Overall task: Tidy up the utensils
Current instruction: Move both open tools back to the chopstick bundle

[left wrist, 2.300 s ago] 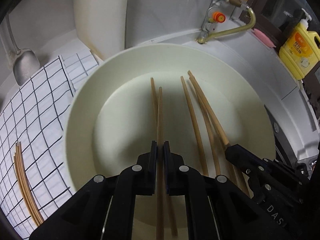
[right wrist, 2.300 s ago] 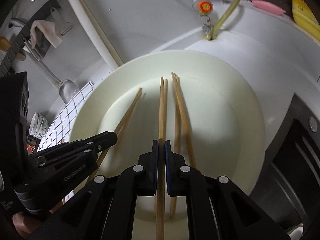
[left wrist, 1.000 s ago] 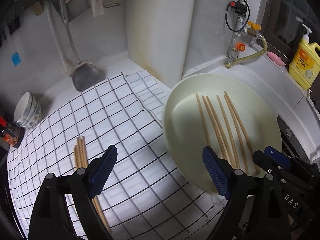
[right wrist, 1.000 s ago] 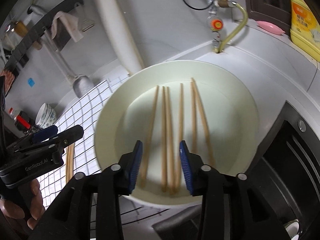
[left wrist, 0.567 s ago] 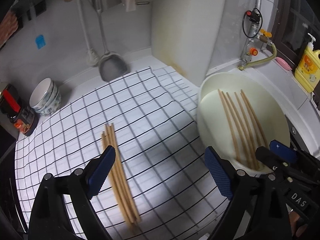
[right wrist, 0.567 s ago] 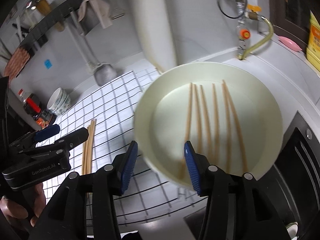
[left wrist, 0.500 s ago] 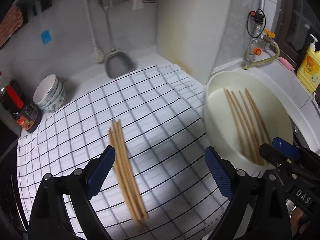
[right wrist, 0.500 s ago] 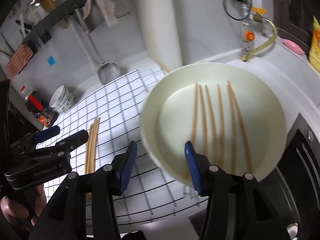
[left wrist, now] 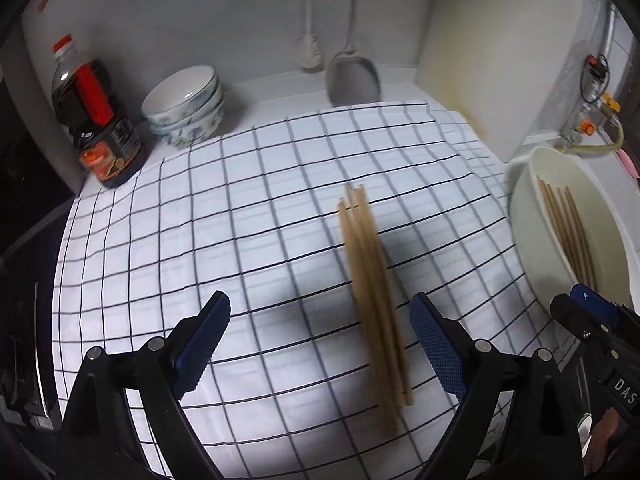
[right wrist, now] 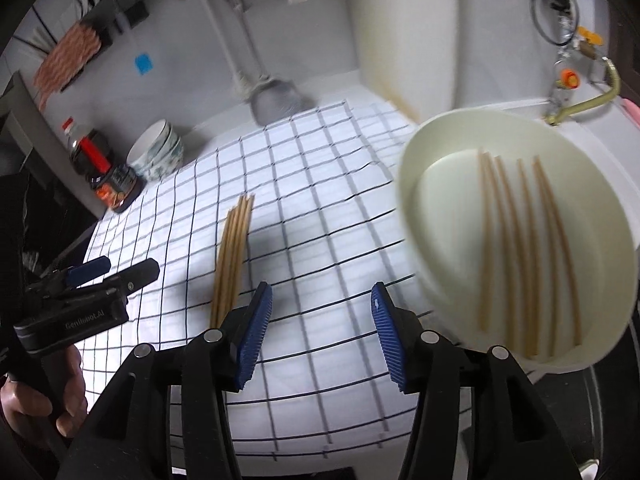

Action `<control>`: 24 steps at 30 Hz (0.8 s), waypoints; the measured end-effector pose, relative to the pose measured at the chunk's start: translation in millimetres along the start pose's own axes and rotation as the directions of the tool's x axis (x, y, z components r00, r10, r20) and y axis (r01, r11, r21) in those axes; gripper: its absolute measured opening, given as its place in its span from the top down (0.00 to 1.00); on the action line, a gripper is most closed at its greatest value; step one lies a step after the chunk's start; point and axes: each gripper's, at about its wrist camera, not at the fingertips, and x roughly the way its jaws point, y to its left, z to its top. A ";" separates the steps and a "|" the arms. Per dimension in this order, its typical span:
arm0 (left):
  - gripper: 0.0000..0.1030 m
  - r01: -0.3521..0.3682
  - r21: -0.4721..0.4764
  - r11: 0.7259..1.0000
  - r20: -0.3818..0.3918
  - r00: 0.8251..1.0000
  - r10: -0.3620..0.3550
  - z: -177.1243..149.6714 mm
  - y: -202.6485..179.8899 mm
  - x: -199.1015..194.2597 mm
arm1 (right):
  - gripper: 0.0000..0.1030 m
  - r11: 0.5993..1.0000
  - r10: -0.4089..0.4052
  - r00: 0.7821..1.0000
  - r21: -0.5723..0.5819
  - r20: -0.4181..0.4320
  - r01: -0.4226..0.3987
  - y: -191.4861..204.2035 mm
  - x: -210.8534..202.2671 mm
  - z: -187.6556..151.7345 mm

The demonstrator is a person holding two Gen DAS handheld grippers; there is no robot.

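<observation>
A bundle of wooden chopsticks [left wrist: 374,296] lies on the checked cloth [left wrist: 248,208]; it also shows in the right wrist view [right wrist: 232,256]. Several more chopsticks [right wrist: 520,248] lie side by side in a cream basin [right wrist: 412,200] at the right, seen in the left wrist view too [left wrist: 520,216]. My left gripper [left wrist: 320,344] is open and empty above the cloth, the bundle just inside its right finger. My right gripper [right wrist: 320,328] is open and empty, between the bundle and the basin. The left gripper shows in the right wrist view [right wrist: 108,270].
A sauce bottle [left wrist: 92,112] and stacked bowls [left wrist: 184,104] stand at the back left. A spatula [left wrist: 352,76] and a cutting board [left wrist: 500,52] lean on the back wall. A tap with a hose [right wrist: 576,92] is behind the basin.
Both grippers let go of the chopsticks in the basin, opened, and swung left away from the basin over the checked cloth toward the chopstick bundle.
</observation>
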 end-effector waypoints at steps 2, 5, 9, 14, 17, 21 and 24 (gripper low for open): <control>0.13 -0.009 -0.013 1.000 -0.013 1.000 0.009 -4.8 9.4 7.0 | 0.52 1.000 0.004 1.000 -0.012 -0.015 -0.004 8.5 12.4 -2.7; 0.13 -0.017 -0.020 1.000 -0.030 0.999 0.017 -11.6 17.4 15.8 | 0.52 1.000 0.015 0.999 -0.023 -0.044 -0.016 19.2 31.2 -6.1; 0.13 -0.013 -0.031 0.999 -0.054 0.998 0.011 -19.1 28.4 27.0 | 0.52 0.999 0.034 0.996 -0.023 -0.084 -0.036 30.2 54.5 -11.2; 0.13 -0.026 -0.045 0.999 -0.068 0.997 0.023 -27.1 41.6 38.2 | 0.52 0.998 0.038 0.994 -0.042 -0.099 -0.042 43.7 72.8 -12.0; 0.13 -0.031 -0.050 0.998 -0.074 0.997 0.028 -30.0 45.9 43.4 | 0.52 0.998 0.032 0.994 -0.052 -0.109 -0.038 50.1 84.9 -12.7; 0.13 -0.033 -0.055 0.998 -0.080 0.996 0.029 -33.3 50.5 47.9 | 0.52 0.997 0.023 0.992 -0.065 -0.121 -0.031 57.2 96.8 -12.6; 0.13 -0.033 -0.059 0.998 -0.081 0.996 0.028 -34.7 52.2 49.8 | 0.52 0.997 0.010 0.992 -0.077 -0.124 -0.020 61.7 103.6 -12.3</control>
